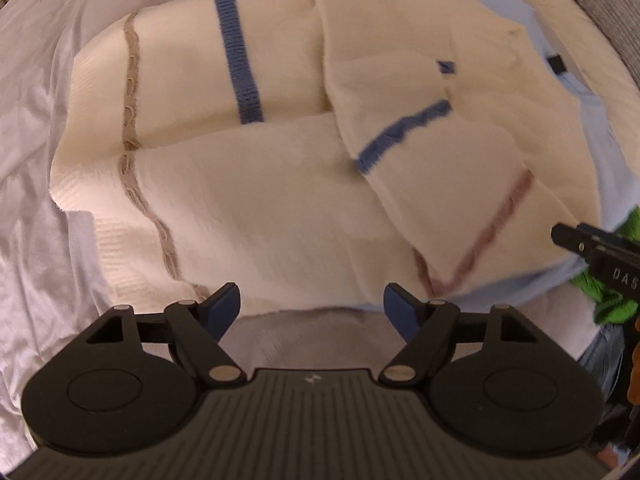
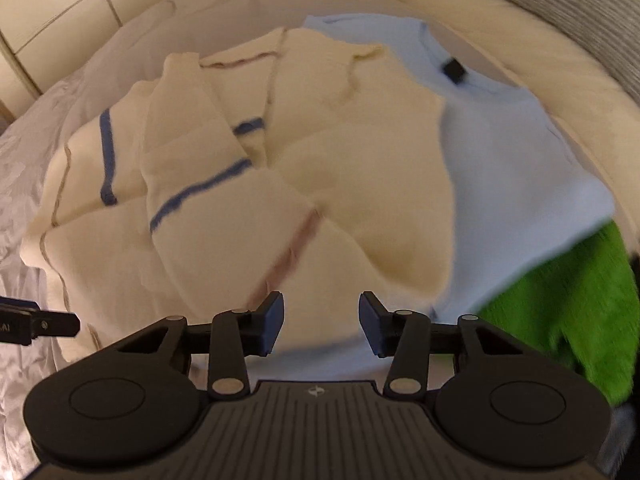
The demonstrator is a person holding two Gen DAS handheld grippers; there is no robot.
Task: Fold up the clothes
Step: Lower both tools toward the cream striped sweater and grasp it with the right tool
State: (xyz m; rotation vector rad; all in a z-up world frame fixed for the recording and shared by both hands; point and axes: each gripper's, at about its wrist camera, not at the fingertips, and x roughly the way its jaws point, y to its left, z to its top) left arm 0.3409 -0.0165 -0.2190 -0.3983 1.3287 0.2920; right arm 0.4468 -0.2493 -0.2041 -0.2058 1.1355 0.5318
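Jaws on our left gripper and right gripper stand apart, empty. The cream knitted sweater with blue stripes looks soft, floppy, light; we judge its near hem the best hold.

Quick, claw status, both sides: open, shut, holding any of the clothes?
Left claw: open, holding nothing, just short of the cream sweater.
Right claw: open, holding nothing, above the light blue shirt.

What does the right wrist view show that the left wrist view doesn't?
Only the right wrist view shows the tiled wall and the light blue shirt's full collar area. Only the left wrist view shows the cream sweater's ribbed left edge up close. Both show the sweater lying on the blue shirt, the green garment and white sheet. Both claws, left and right, are open and empty.
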